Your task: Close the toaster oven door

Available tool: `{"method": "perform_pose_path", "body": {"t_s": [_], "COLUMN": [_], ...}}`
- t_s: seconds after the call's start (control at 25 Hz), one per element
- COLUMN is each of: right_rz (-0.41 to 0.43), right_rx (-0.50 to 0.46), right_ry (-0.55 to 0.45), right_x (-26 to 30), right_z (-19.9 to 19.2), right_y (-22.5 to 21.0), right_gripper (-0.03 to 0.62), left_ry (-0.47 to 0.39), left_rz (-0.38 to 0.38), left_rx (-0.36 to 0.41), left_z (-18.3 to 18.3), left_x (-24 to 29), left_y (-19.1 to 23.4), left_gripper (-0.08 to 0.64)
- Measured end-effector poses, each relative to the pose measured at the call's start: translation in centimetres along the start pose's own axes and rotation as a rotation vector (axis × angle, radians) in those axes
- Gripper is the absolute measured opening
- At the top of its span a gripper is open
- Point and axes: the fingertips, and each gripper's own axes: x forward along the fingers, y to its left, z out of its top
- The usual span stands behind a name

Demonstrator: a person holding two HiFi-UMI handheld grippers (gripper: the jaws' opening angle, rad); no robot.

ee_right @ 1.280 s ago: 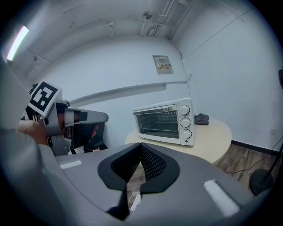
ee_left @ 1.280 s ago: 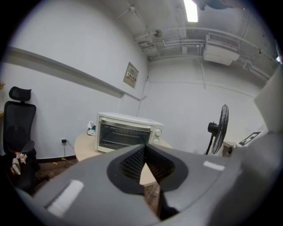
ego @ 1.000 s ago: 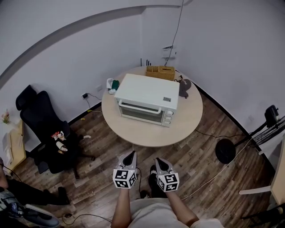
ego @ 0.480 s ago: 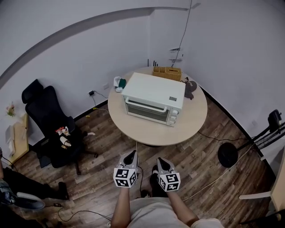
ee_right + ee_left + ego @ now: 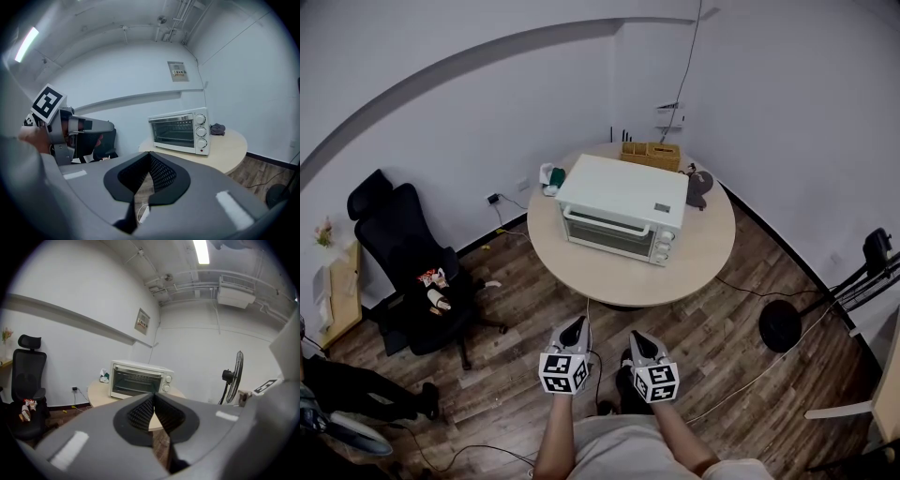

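Standing well apart from the toaster oven (image 5: pixel 622 208) — upper centre, on the round surface (image 5: pixel 609 279), door seemingly shut already. Left claw (image 5: pixel 573 328), right claw (image 5: pixel 639 339): both clenched, empty, lower centre. Risk — pushing a closed door would shove the oven backwards.

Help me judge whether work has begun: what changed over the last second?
Only the head view swung slightly, so the round wooden table and white toaster oven sit further right in the picture. Nothing was taken hold of or let go. The left gripper and right gripper stayed shut, empty and far from the oven, whose door stayed closed.
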Motion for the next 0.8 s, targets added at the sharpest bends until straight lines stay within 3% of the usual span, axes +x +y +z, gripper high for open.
{"method": "perform_pose_path", "body": {"t_s": [0.8], "right_rz": [-0.029], "right_rx": [0.043], "right_ry": [0.141], "right_x": [0.0], "right_z": [-0.3], "right_y": [-1.4], "right_gripper": [0.0], "left_ry": [0.086], "left_rz": [0.0], "left_rx": [-0.016], "left_z": [-1.7], "left_x": [0.1], "left_y": [0.1], "left_gripper": [0.058]}}
